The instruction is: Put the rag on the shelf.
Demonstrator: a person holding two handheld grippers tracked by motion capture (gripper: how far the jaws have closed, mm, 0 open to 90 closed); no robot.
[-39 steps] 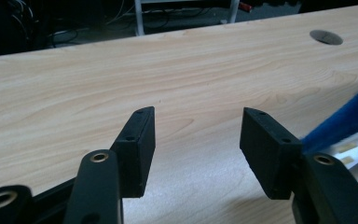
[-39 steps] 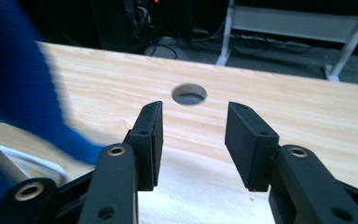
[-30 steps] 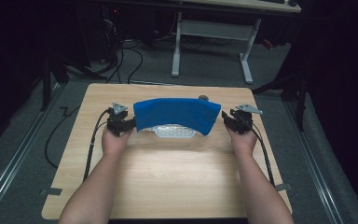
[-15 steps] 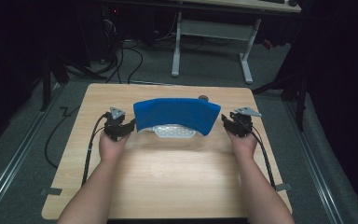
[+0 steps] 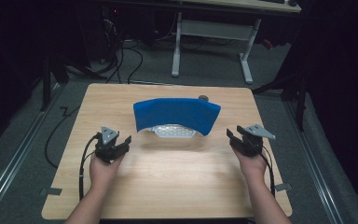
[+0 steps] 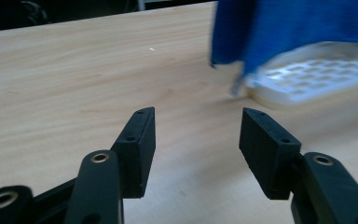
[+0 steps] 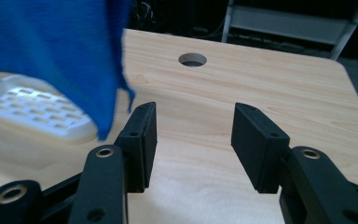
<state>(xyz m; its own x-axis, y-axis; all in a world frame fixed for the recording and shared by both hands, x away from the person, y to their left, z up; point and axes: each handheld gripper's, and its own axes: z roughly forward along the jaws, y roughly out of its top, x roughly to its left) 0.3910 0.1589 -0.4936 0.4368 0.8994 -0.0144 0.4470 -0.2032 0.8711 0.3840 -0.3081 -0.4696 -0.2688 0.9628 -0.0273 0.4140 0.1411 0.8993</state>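
Note:
A blue cloth (image 5: 177, 114) lies draped in an arch over a white perforated plastic piece (image 5: 172, 131) at the middle of the wooden table (image 5: 177, 186). My left gripper (image 5: 121, 145) stands open to the left of the cloth, apart from it, with nothing between its jaws. My right gripper (image 5: 231, 138) stands open to the right, also apart. In the left gripper view the open gripper (image 6: 196, 140) faces the cloth's edge (image 6: 298, 23) and the white piece (image 6: 317, 77). In the right gripper view the open gripper (image 7: 193, 135) sits beside the cloth (image 7: 51, 46) and the white piece (image 7: 32, 112).
A round cable hole (image 5: 203, 98) sits in the table just behind the cloth. A desk frame (image 5: 209, 32) and cables (image 5: 121, 51) stand on the floor beyond the table's far edge. Bare wood lies in front of the cloth between my hands.
Both grippers have let go of the cloth's ends and drawn back toward the person and outward. The cloth stays draped over the white piece.

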